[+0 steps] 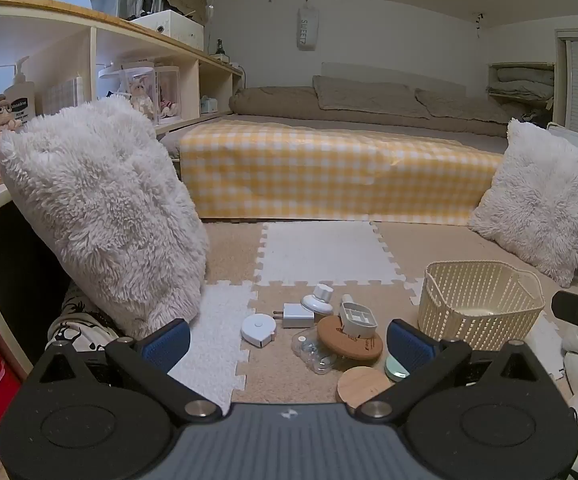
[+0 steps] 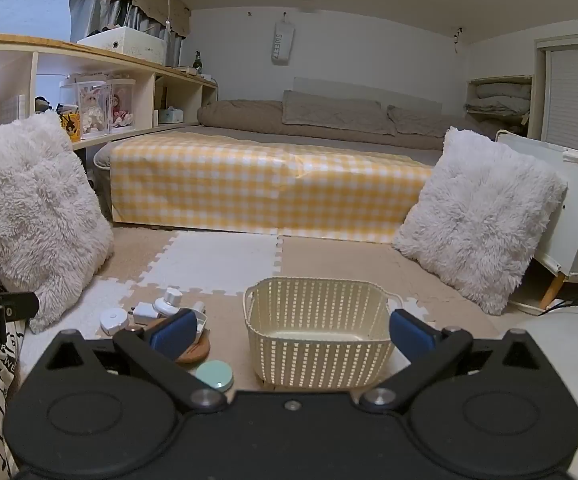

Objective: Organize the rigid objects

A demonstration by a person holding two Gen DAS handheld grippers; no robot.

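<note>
A cream perforated basket (image 1: 481,304) (image 2: 317,332) stands on the foam floor mat and looks empty. Left of it lies a cluster of small items: a white round tape measure (image 1: 258,330), a white plug adapter (image 1: 297,315), a white knobbed piece (image 1: 317,300), a white compartment tray (image 1: 357,318) on a dark wooden disc (image 1: 349,345), a clear plastic item (image 1: 315,354), a light wooden disc (image 1: 363,386) and a mint green lid (image 2: 214,375). My left gripper (image 1: 287,346) is open over the cluster. My right gripper (image 2: 292,334) is open around the basket's front.
A fluffy white cushion (image 1: 101,208) leans at the left by the shelf unit (image 1: 141,64), another (image 2: 477,216) leans at the right. A bed with a yellow checked cover (image 1: 329,168) runs across the back. A white cabinet (image 2: 569,208) stands far right.
</note>
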